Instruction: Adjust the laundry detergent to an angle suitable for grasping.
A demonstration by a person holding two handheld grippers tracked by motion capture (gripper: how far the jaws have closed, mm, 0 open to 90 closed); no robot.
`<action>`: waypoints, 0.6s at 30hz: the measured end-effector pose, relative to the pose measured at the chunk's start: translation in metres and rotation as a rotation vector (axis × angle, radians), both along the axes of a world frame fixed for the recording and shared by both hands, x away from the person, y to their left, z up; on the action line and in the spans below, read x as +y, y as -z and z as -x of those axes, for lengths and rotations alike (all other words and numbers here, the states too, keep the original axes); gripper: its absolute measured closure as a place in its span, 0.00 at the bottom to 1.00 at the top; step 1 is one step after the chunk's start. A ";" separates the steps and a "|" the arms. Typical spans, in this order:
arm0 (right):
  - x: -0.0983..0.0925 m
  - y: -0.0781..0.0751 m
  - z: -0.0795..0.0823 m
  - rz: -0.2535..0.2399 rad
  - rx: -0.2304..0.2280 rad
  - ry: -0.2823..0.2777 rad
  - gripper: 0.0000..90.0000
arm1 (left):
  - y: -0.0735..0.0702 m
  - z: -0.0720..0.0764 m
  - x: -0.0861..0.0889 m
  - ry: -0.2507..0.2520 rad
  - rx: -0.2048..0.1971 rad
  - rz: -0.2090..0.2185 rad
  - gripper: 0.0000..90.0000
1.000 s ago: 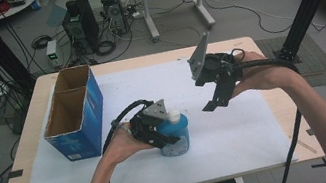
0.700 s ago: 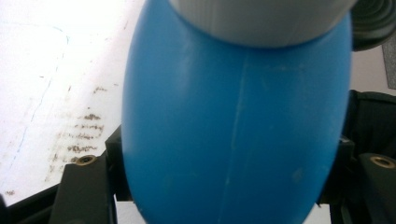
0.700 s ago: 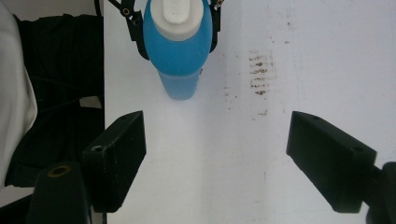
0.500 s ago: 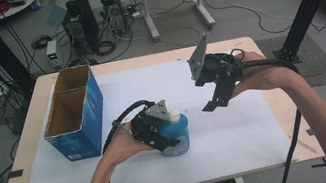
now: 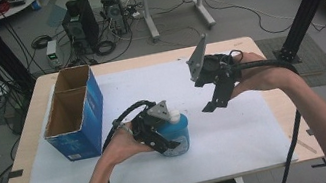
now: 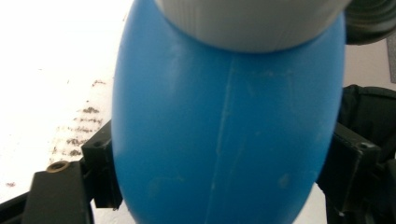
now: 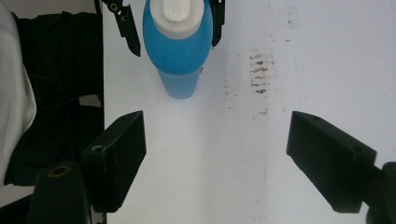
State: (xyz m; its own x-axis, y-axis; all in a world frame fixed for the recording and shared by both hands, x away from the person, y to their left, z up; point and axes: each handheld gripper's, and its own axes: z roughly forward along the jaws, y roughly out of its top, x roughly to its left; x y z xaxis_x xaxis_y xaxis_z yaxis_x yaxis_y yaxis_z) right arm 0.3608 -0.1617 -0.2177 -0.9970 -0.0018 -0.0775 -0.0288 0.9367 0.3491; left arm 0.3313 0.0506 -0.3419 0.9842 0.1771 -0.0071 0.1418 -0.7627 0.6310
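The bottle [image 5: 177, 134] stands upright mid-table on the white sheet [image 5: 239, 134], right of the box [image 5: 73, 112]. My left gripper [image 5: 158, 133] has just been opening; its jaws flank the bottle, so I judge it released. My right gripper [image 5: 214, 90] hovers above, jaws wide and empty.
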 end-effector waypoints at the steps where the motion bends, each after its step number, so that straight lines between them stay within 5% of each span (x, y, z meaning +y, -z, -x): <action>1: 0.000 0.000 0.000 0.000 0.000 0.000 0.22 | 0.000 0.000 0.000 0.000 -0.001 -0.003 0.20; 18: 0.001 0.000 0.000 0.004 0.002 -0.003 0.22 | -0.011 0.002 0.006 -0.003 -0.005 -0.057 0.17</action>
